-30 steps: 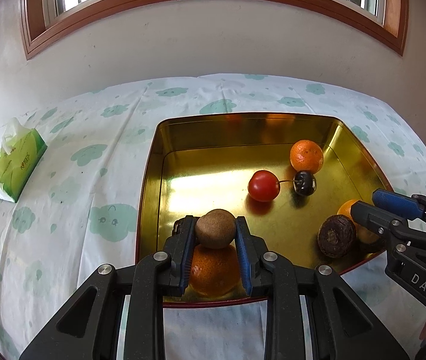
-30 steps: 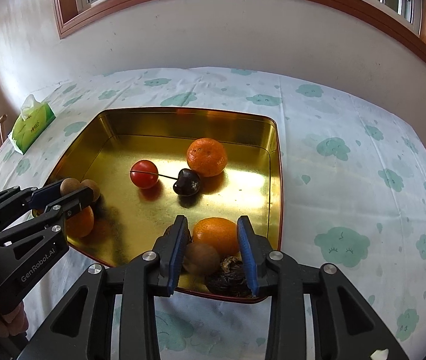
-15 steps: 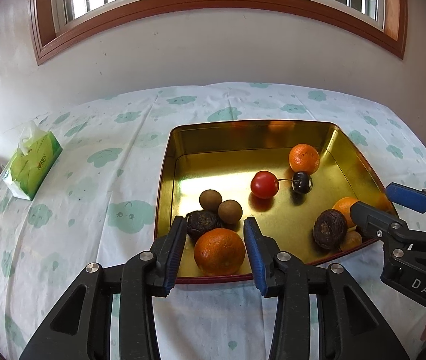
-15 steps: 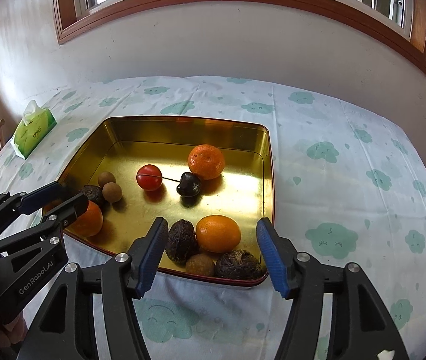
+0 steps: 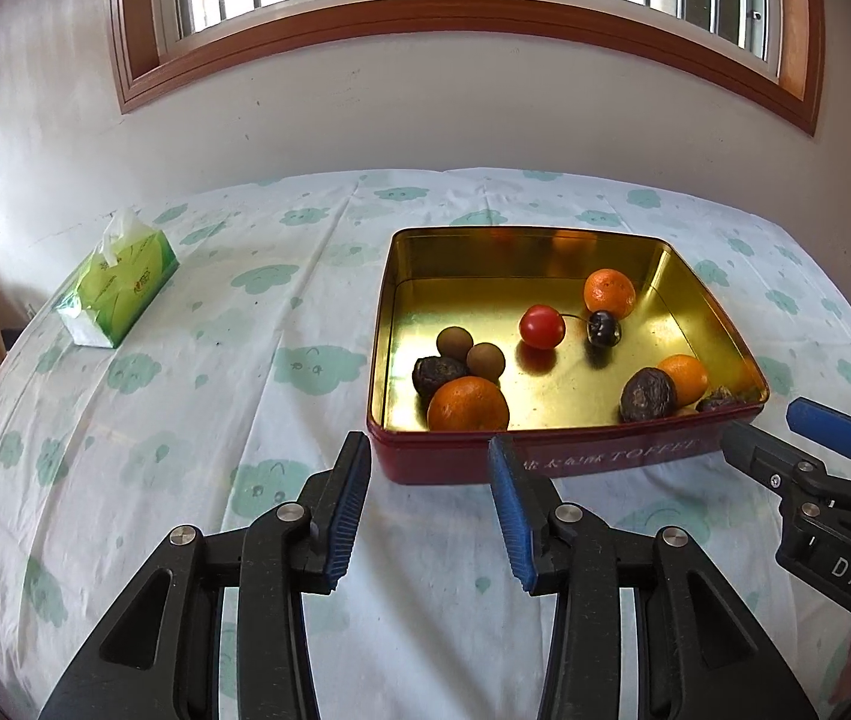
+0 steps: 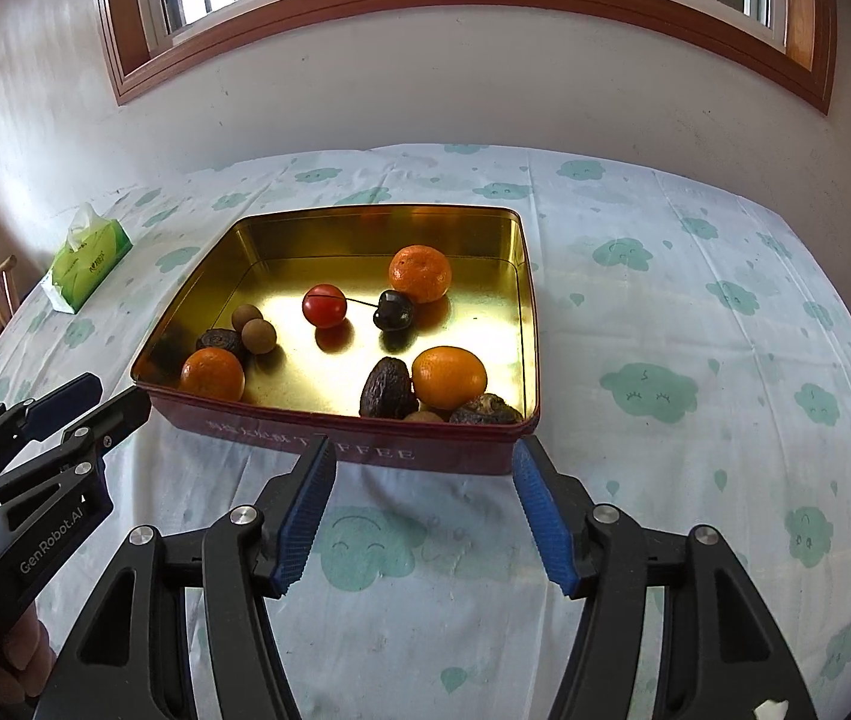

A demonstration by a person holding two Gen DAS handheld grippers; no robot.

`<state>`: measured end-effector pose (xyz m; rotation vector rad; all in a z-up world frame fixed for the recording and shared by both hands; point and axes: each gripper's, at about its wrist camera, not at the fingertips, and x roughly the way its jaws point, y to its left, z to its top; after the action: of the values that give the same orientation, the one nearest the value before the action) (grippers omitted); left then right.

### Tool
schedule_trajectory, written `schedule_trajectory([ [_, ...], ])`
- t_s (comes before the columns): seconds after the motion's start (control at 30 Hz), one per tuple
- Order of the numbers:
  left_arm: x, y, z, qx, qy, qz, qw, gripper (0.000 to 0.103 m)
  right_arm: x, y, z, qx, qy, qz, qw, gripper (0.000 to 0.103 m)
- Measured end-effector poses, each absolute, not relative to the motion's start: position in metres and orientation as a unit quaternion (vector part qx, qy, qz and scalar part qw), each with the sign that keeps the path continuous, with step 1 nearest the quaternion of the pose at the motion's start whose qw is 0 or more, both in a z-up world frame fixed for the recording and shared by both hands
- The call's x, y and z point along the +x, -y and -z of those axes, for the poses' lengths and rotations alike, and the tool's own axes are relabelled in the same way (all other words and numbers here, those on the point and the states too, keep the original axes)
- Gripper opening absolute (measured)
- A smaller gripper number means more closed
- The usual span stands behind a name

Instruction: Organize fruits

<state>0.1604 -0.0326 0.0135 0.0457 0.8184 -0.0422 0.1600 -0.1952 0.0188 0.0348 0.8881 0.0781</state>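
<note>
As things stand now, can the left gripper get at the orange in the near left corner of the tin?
Probably yes. The left gripper is open and empty, just outside the tin; the orange lies behind the low near wall, uncovered from above.

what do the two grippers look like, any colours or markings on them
Both are black plastic frames with silver bolts and ribbed blue finger pads. The left gripper reads "GenRobot.AI" on its side, the right gripper "DAS". No cables show.
</note>
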Motion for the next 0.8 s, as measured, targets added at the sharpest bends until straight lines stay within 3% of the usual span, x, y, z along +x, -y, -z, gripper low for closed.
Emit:
schedule_trajectory([
  [0.8,0.105,0.03,0.0,0.028,-0.411,0.007,0.911,0.042,0.111,0.184,-0.014,0.019,-0.424,-0.037,0.905,0.059],
])
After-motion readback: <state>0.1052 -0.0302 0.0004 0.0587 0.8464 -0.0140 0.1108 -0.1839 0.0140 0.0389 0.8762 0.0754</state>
